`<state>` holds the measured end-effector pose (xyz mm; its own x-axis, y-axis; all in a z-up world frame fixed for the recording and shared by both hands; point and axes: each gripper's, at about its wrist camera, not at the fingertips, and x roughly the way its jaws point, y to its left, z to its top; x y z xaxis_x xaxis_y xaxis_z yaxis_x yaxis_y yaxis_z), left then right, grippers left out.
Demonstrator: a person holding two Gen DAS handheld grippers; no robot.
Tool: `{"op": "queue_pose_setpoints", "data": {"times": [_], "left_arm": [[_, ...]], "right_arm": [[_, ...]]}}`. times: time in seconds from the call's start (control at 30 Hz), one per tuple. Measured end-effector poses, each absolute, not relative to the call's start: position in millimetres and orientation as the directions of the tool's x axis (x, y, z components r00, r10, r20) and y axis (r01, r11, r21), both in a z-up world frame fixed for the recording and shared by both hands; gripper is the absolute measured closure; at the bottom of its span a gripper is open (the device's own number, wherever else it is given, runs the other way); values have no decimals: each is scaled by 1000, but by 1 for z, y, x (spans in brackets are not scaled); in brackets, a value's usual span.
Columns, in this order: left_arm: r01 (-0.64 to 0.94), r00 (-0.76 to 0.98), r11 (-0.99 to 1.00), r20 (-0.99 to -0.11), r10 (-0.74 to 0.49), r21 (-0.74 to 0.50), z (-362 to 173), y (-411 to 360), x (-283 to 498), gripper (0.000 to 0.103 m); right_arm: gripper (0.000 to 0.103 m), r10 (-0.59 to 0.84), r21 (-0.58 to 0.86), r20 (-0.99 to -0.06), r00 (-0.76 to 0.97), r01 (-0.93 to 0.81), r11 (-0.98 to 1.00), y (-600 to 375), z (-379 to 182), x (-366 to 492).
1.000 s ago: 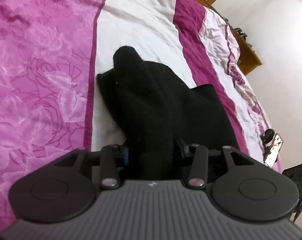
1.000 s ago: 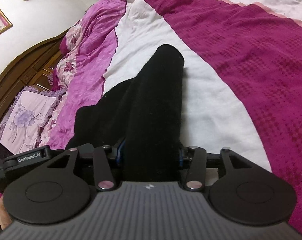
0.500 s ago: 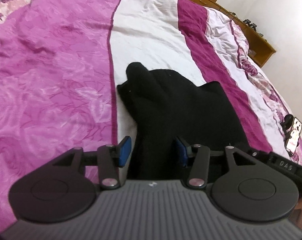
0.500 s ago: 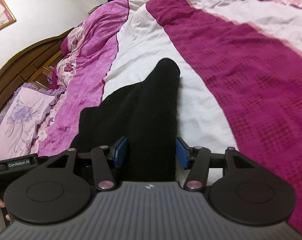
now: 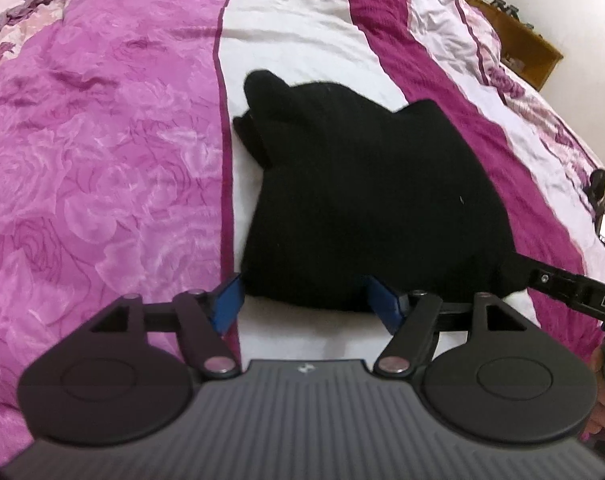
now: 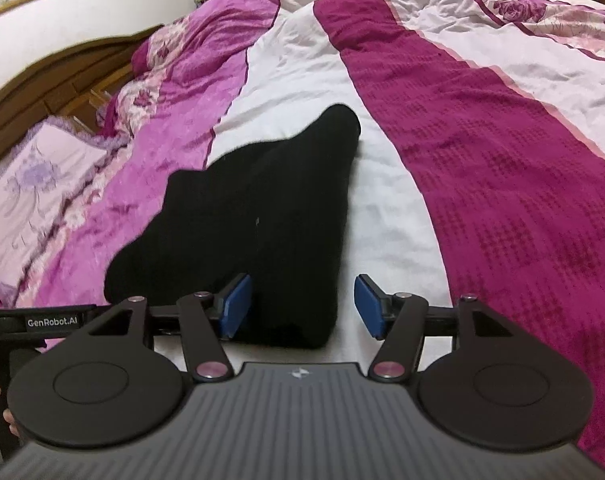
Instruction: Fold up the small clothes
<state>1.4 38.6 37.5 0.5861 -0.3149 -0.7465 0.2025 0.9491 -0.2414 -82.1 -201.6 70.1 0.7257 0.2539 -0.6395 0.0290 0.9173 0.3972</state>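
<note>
A black knitted garment (image 5: pixel 366 200) is lying folded and flat on the white stripe of the bedspread (image 5: pixel 302 32), one narrow rounded end pointing away.

I see a big bed (image 5: pixel 102 160) with a cover in pink, white and dark purple stripes. A black piece of clothing (image 5: pixel 362 200) lies flat on the white stripe, in the middle of my left view. A pillow with flowers (image 6: pixel 34 184) sits at the left of my right view.
</note>
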Motion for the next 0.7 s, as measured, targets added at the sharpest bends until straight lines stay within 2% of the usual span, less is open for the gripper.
{"op": "queue_pose_setpoints", "data": {"times": [0.47,0.57,0.7], "left_arm": [[172,585,971,-776,-235,-165,15,21,-13,32],[162,584,975,-783,-217,-149,13,17,-12,32],[161,584,977,-785,-207,-138,11,14,-12,28]], "right_arm": [[37,192,269,-730,656,16,963,-181,44,-94],[32,191,265,-736,650,16,964,-178,39,-92],[29,178,242,-741,648,10,970,-174,36,-89]]}}
